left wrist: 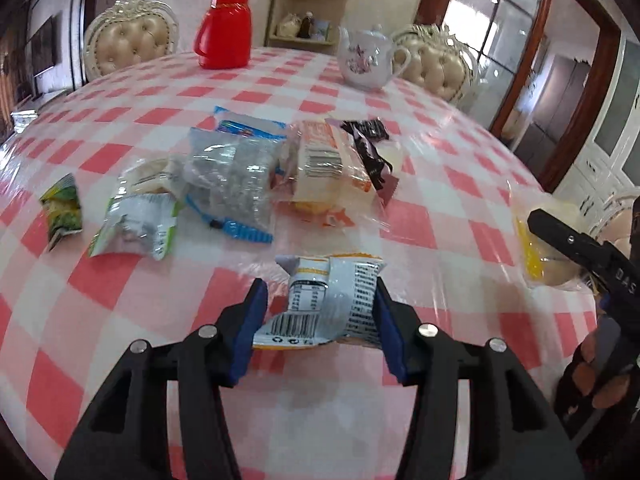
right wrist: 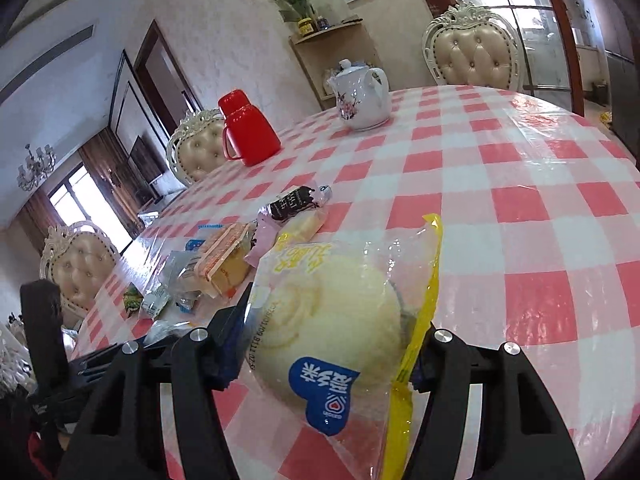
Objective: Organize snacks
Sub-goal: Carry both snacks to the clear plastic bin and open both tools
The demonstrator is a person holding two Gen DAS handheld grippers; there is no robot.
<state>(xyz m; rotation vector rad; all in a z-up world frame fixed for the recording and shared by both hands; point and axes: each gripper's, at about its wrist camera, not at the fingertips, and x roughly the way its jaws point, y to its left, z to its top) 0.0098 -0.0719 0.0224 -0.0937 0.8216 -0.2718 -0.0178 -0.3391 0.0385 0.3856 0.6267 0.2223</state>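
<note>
two tools clamped, left tool (left wrist: pixel 318 312) on crinkly foil packet (left wrist: pixel 324 300), right tool (right wrist: pixel 328 344) on round bun bag (right wrist: pixel 340 320)

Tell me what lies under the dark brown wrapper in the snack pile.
The dark brown wrapper lies across the right edge of the orange-printed clear bread packet, with a pale packet showing beneath its right side. Whatever else sits under it is covered.
</note>
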